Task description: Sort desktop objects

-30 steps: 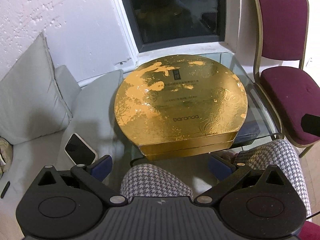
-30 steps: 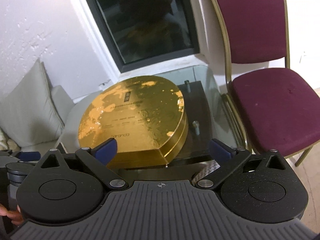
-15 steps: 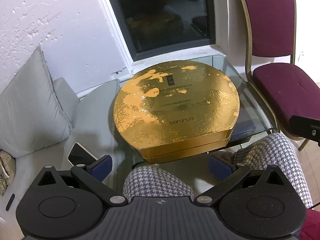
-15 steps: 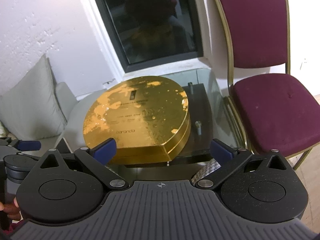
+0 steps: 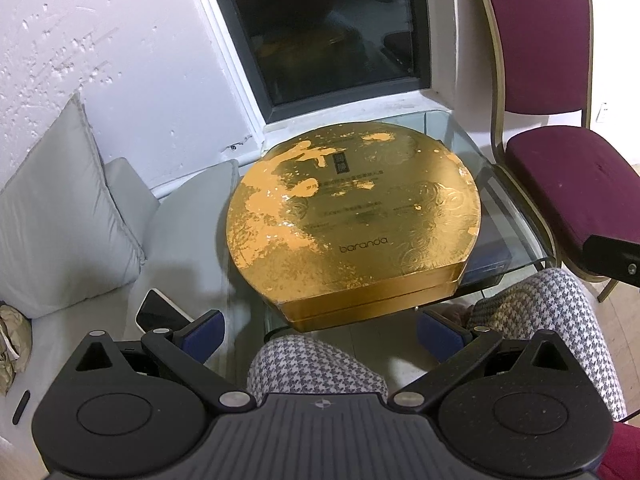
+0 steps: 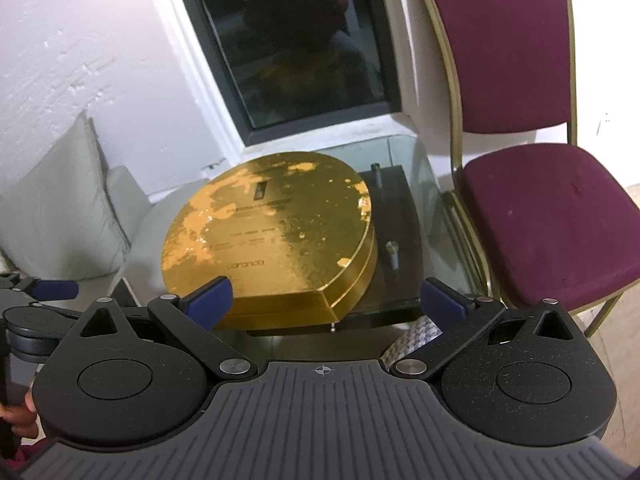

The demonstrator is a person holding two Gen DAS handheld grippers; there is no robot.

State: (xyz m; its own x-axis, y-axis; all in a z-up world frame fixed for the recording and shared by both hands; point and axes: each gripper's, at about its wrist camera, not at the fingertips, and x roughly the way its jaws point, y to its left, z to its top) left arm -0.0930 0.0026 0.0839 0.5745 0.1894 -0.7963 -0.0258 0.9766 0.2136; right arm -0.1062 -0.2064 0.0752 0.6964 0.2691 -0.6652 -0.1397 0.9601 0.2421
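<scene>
Glossy gold-foil box (image 5: 352,220); glass table (image 5: 500,196); velvety chair (image 6: 552,216).

Chair (image 5: 568,184): I see it maroon, right of frame.
Cushion (image 5: 60,216): grey, left.
Window (image 5: 328,28): dark, top centre.

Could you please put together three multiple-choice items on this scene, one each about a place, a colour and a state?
1. Where does the gold box sit?
A. on the glass table
B. on the chair seat
C. on the grey cushion

2. What colour is the upholstery of the chair?
A. green
B. maroon
C. blue

3. How do the left gripper and the right gripper stand?
A. both shut on the box
B. one open, one shut
C. both open and holding nothing

Answers:
1. A, since the box rests flat on the clear tabletop beside the window.
2. B, as seat and back both show dark red fabric.
3. C, as each pair of blue-tipped fingers is spread wide, short of the box.
</scene>
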